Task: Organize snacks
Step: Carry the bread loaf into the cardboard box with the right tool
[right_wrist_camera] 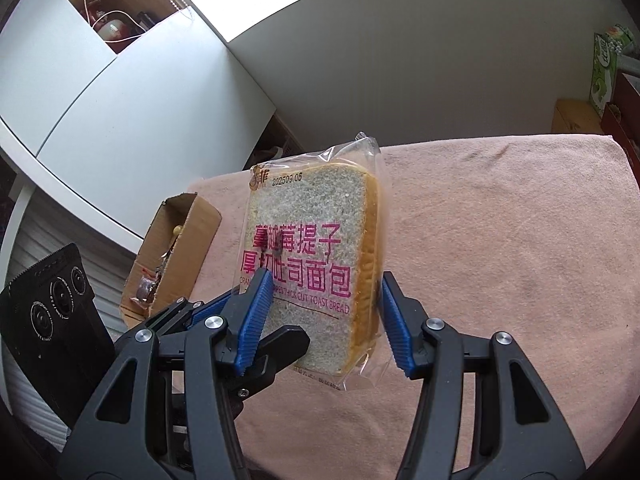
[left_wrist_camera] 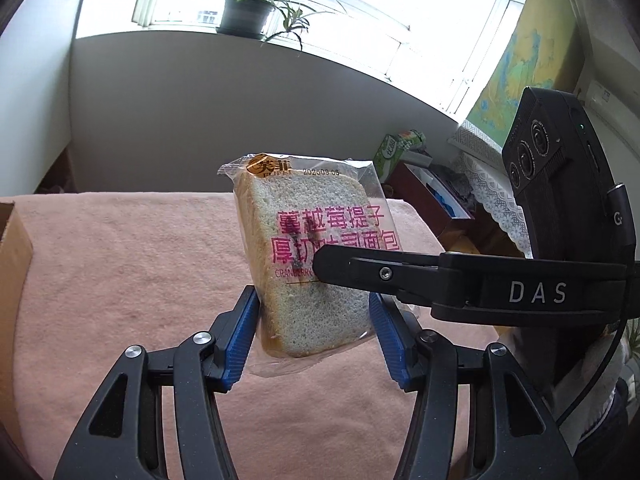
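A slice of cranberry toast bread in a clear wrapper with pink print point(left_wrist_camera: 316, 240) point(right_wrist_camera: 316, 240) hangs upright above the pink cloth-covered table point(left_wrist_camera: 120, 280) point(right_wrist_camera: 500, 260). My left gripper point(left_wrist_camera: 314, 328) has its blue pads pressed on the packet's lower sides. The right gripper's black finger point(left_wrist_camera: 360, 276) crosses the front of the packet from the right. In the right wrist view, my right gripper point(right_wrist_camera: 324, 312) is shut on the same packet, its blue pads on both edges. The left gripper's finger point(right_wrist_camera: 280, 344) shows at the packet's lower left.
An open cardboard box point(right_wrist_camera: 176, 256) point(left_wrist_camera: 12, 248) with small items inside stands at the table's left end. A green carton point(left_wrist_camera: 394, 152) and a red box point(left_wrist_camera: 432, 196) sit beyond the right end. A white cabinet point(right_wrist_camera: 120, 92) and a potted plant point(left_wrist_camera: 244, 16) stand behind.
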A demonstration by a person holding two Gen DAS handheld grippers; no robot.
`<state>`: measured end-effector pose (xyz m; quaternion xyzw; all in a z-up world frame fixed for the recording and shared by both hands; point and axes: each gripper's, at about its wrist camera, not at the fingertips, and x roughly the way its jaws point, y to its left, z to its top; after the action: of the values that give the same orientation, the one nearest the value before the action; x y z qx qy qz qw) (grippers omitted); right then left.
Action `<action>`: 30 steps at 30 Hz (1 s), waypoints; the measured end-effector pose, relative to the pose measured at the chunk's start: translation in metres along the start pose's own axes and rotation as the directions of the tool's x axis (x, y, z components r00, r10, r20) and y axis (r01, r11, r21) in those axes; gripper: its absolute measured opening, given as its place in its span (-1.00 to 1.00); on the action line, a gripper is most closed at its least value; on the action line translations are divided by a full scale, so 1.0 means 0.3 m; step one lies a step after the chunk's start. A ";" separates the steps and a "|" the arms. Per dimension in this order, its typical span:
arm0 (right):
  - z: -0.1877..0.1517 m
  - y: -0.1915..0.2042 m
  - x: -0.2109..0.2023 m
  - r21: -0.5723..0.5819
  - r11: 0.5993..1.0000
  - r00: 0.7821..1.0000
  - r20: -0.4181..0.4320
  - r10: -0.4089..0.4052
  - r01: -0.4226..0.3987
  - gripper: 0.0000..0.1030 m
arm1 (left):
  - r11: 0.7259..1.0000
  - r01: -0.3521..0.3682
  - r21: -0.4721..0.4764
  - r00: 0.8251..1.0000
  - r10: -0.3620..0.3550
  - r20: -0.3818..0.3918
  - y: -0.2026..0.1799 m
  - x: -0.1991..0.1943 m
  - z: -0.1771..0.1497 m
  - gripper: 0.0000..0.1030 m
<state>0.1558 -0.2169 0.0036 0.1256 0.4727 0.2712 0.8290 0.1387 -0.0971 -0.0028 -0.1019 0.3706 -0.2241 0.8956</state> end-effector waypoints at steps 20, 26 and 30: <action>0.029 0.538 0.238 -0.219 0.970 0.993 -0.084 0.085 -0.102 0.09 | 0.976 -0.138 -0.167 0.975 0.163 0.149 0.382 -0.350 -0.066 0.08; 0.031 0.672 0.353 -0.263 0.955 0.986 -0.127 0.108 -0.139 0.09 | 0.958 -0.180 -0.221 0.962 0.219 0.163 0.504 -0.423 -0.096 0.08; 0.025 0.756 0.428 -0.296 0.942 0.982 -0.154 0.112 -0.154 0.09 | 0.937 -0.204 -0.283 0.953 0.256 0.160 0.604 -0.471 -0.125 0.07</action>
<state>0.1392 0.0429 0.0208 0.0083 0.4703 0.4049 0.7841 0.0829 0.1289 -0.0051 -0.1973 0.3171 -0.0551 0.9260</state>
